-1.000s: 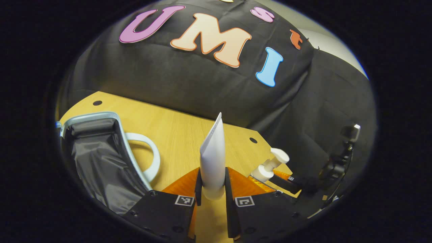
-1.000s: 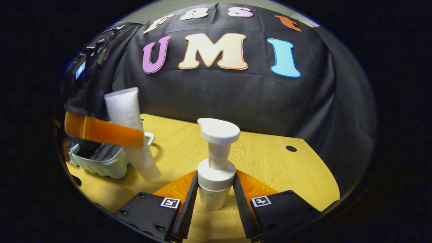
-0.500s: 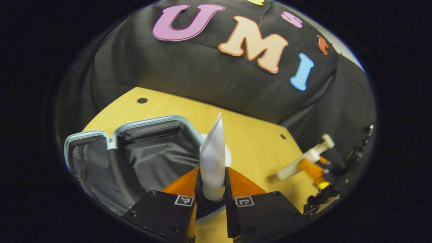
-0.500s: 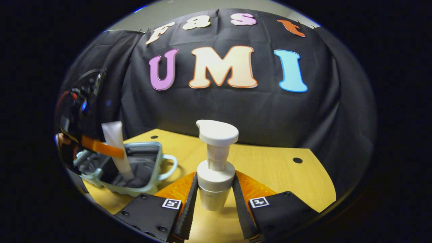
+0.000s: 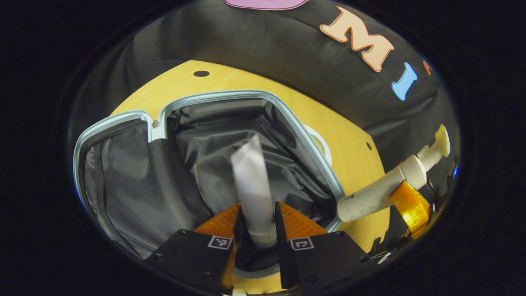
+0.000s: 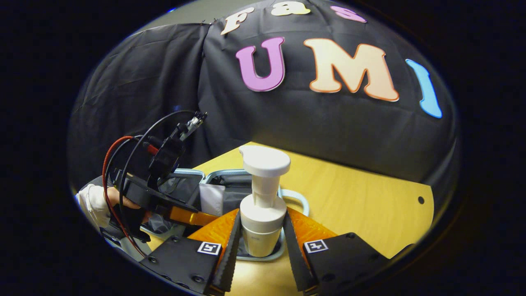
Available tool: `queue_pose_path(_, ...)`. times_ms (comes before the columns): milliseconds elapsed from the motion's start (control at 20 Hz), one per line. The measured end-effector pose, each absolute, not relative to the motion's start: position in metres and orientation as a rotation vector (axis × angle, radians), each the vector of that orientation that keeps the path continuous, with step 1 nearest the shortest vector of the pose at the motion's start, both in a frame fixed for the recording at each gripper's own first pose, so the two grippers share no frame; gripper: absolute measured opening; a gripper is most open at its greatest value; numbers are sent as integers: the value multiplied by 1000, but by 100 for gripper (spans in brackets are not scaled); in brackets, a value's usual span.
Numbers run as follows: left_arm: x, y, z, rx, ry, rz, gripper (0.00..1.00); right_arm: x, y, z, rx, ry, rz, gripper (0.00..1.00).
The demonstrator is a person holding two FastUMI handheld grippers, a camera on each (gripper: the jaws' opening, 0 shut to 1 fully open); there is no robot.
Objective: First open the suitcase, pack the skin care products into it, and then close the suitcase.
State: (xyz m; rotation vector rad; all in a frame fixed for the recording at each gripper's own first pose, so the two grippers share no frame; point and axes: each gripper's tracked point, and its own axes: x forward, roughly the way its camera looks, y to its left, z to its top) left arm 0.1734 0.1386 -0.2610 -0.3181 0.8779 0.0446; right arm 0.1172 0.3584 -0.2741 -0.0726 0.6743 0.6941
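I've got the tube pinched in the left gripper, over the open case. Right gripper grips the pump bottle. Lower tube to the lining b4 letting go, keep clear of the rim.

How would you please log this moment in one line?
suitcase: open | left tongs: shut on tube, over suitcase | right tongs: shut on pump bottle

A staged recording booth rather than a home, black cloth wall draped behind and around a bare light-wood counter with round cable holes, pale plain room wall above the cloth, wired camera-bearing handheld rig at the counter's left edge
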Motion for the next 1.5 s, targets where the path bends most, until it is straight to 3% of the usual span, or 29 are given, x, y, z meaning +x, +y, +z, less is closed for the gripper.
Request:
queue_pose_path(50,174,141,-260,-332,872,36,33,118,367,-284,-79,707,699,58)
queue_pose_path(100,175,136,-254,-358,852,21,39,119,372,-293,-92,737,702,58)
queue_pose_path(150,177,137,-245,-368,823,14,53,120,377,-303,-108,763,701,58)
queue_pose_path(450,156,168,-160,-380,555,42,96,117,382,-340,-169,876,679,59)
queue_pose_path(650,108,214,-112,-430,370,124,96,118,381,-346,-174,885,654,62)
queue_pose_path(850,54,281,-102,-467,264,272,96,124,387,-341,-134,845,648,64)
queue_pose_path(1000,10,340,-125,-489,267,415,95,124,392,-320,-50,786,668,92)
queue_pose_path(1300,-50,419,-183,-593,281,605,96,118,347,-199,146,493,643,99)
queue_pose_path(1450,-57,429,-206,-673,274,602,96,107,294,-144,157,407,587,95)
queue_pose_path(1500,-55,430,-210,-708,264,595,96,103,274,-128,132,385,565,98)
